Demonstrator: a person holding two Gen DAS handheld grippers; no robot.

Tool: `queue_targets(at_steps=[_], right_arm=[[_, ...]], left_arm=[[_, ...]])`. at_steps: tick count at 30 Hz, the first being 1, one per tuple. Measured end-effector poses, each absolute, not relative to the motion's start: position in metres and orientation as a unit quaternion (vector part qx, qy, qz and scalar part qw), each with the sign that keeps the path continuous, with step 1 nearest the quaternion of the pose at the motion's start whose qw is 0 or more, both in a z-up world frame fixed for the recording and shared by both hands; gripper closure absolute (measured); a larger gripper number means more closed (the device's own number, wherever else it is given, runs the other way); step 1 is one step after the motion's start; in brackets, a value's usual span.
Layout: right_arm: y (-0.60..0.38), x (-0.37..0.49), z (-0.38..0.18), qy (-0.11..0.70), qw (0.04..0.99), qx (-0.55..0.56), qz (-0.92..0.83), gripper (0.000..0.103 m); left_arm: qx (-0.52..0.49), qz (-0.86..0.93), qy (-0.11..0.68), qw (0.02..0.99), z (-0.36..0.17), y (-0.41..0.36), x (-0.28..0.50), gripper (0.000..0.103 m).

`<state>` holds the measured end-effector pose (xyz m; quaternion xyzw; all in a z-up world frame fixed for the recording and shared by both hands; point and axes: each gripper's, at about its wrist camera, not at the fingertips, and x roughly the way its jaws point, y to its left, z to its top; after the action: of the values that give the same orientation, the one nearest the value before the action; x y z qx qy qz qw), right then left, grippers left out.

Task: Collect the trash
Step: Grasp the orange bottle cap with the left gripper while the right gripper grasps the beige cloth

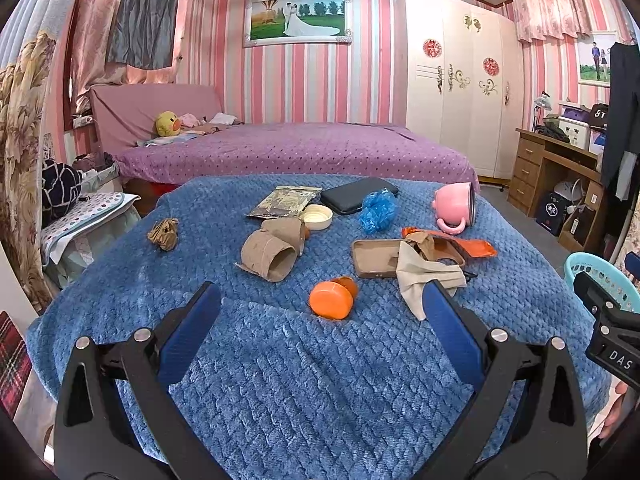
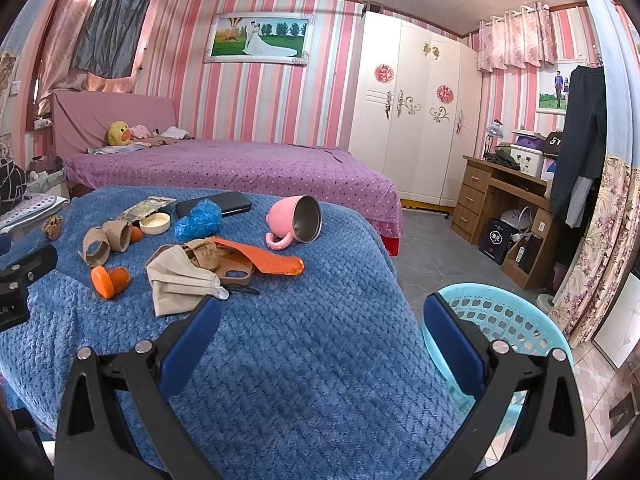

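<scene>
Blue fleece blanket (image 1: 304, 368) covers the table under both of my grippers, and the trash is scattered over its far half. My left gripper (image 1: 322, 300) hangs over the near part of the blanket with its jaws spread wide, holding nothing and touching nothing. Far to the left lies a crumpled brown paper ball (image 1: 164, 233). Right of it sit two cardboard tubes (image 1: 272, 250), one leaning on the other, with a cream lid (image 1: 318, 216) and a dark printed packet (image 1: 286, 201) just behind them. An orange bottle (image 1: 334, 298) lies on its side between my left fingertips, a little beyond them. Further back are a black case (image 1: 352, 194) and a crumpled blue plastic bag (image 1: 378, 210) resting against it. A beige cloth mask (image 1: 420, 274) drapes over a brown phone case (image 1: 374, 258), with a brown paper scrap and an orange wrapper (image 1: 476, 246) beside them; my left gripper's right finger overlaps the mask's edge in view, though I cannot tell whether they touch. A pink mug (image 1: 456, 204) lies tipped over at the far right.

My right gripper (image 2: 322, 308) is likewise released, jaws wide, empty, above the blanket's right edge. A light blue basket (image 2: 500, 320) stands on the floor just right of the table, behind its right finger.
</scene>
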<state>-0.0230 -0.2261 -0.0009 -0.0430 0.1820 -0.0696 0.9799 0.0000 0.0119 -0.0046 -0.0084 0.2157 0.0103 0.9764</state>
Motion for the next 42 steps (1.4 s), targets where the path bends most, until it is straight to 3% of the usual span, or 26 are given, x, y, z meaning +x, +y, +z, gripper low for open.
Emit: queue_targets(at_steps=[21, 34, 42], right_arm=[[-0.224, -0.008, 0.000, 0.188, 0.979, -0.018, -0.076, 0.004], [-0.224, 0.046, 0.032, 0.192, 0.977, -0.029, -0.084, 0.004], [-0.243, 0.080, 0.013, 0.212, 0.974, 0.001, -0.083, 0.004]], left_arm=[[-0.002, 0.010, 0.222, 0.975, -0.001, 0.014, 0.009, 0.005], [0.008, -0.007, 0.212, 0.977, 0.037, 0.026, 0.055, 0.005], [-0.008, -0.001, 0.241, 0.970, 0.021, 0.047, 0.088, 0.005]])
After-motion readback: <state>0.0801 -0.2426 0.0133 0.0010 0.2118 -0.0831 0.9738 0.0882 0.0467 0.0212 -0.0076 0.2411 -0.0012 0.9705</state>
